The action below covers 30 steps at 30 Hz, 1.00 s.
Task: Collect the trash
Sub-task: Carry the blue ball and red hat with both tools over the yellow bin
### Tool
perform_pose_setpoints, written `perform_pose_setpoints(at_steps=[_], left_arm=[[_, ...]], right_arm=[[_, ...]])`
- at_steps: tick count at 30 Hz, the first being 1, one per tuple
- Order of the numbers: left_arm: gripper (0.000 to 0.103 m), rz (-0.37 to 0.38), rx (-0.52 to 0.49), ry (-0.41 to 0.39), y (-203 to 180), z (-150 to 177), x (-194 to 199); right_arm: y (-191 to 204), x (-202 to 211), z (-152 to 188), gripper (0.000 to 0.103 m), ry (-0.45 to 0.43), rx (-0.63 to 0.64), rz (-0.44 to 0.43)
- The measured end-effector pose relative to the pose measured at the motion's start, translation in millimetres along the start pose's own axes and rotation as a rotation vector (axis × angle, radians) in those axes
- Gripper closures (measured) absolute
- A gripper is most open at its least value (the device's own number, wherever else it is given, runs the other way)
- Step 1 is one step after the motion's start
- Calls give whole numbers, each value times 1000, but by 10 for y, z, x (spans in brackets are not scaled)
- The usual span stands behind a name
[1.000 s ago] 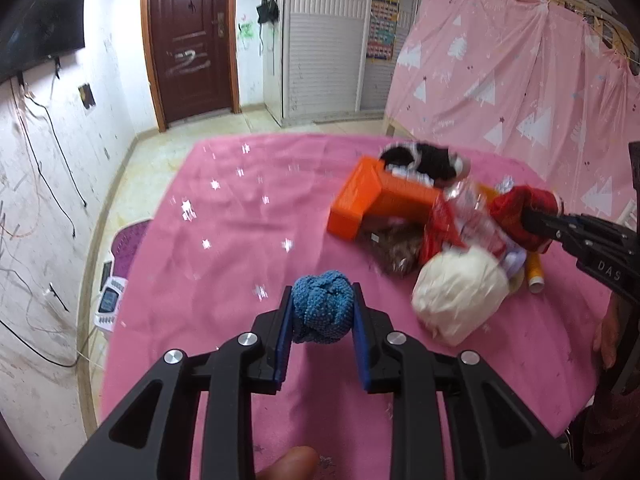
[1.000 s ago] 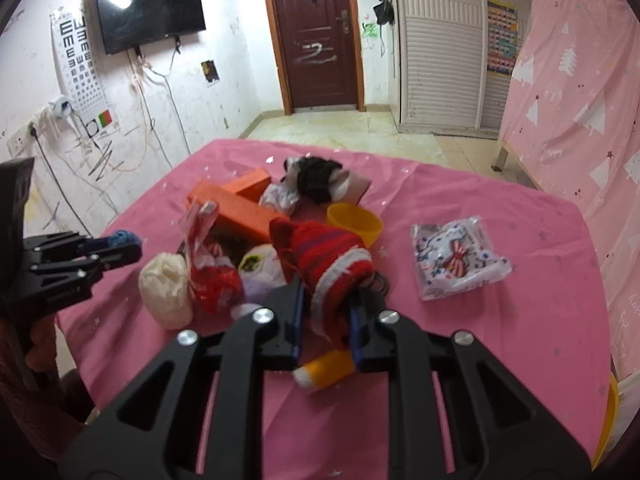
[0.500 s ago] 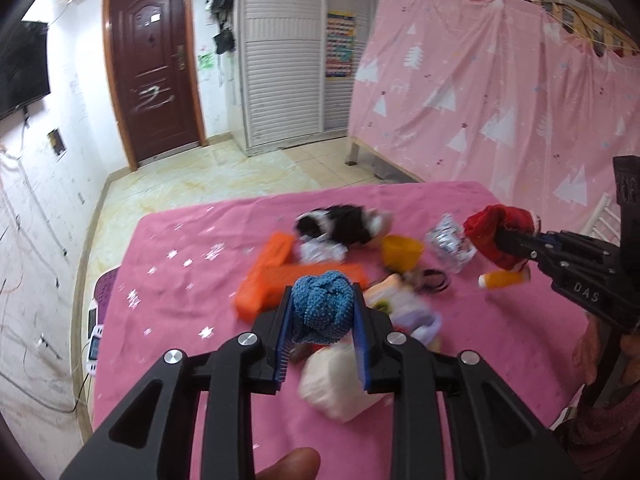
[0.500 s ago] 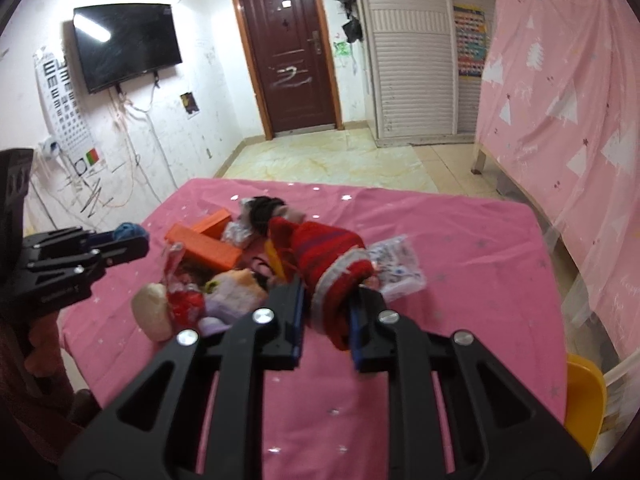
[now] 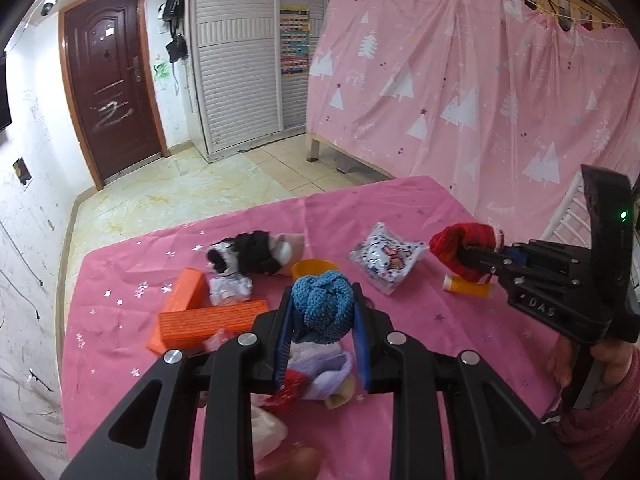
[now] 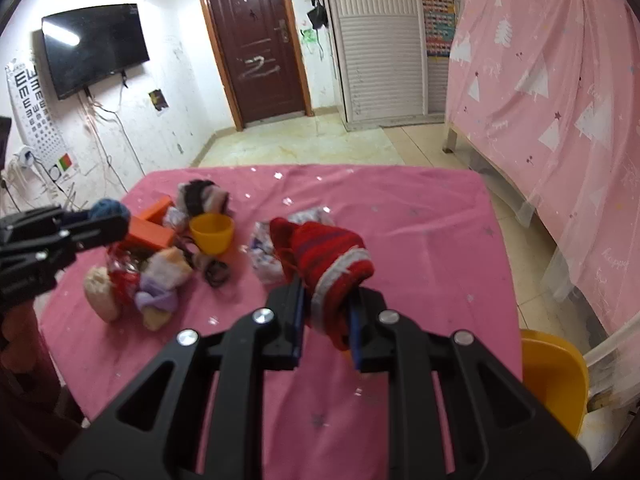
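The yellow cup [image 6: 212, 233] stands upright on the pink surface [image 6: 420, 216], and nothing can be seen inside it. The left gripper [image 5: 322, 320] is clamped on a blue knit ball [image 5: 322, 304], held above the surface in front of the cup. The right gripper [image 6: 325, 330] is clamped on a red sock [image 6: 330, 256], lifted off the surface to the right of the cup. Behind the cup lies a black-and-white sock bundle [image 6: 202, 196]; to its left are two orange boxes [image 5: 208, 318] with crumpled paper [image 5: 230, 288] between them. A printed packet [image 5: 386, 258] lies right of the cup, and beyond it an orange bottle [image 5: 466, 285] on its side. In front of the cup sit a plush toy [image 6: 162, 280], a red wrapper [image 6: 124, 280] and a cream ball [image 6: 100, 294], bunched together. A yellow bin [image 6: 554, 376] stands on the floor past the surface's right edge; its contents cannot be made out.
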<state>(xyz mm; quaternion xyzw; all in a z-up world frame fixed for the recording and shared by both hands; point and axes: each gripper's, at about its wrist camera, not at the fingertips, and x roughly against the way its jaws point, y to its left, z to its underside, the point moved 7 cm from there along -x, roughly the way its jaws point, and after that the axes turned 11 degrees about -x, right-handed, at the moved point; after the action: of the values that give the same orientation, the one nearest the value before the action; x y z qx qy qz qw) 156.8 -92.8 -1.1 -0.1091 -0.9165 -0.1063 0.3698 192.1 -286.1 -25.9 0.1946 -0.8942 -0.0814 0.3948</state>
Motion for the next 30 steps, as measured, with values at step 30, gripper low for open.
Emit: perform_pose_setpoints(at_steps=[30], left_arm=[[82, 38, -36, 45, -208, -53, -288]], right_arm=[[-368, -131, -136, 59, 22, 42, 98]])
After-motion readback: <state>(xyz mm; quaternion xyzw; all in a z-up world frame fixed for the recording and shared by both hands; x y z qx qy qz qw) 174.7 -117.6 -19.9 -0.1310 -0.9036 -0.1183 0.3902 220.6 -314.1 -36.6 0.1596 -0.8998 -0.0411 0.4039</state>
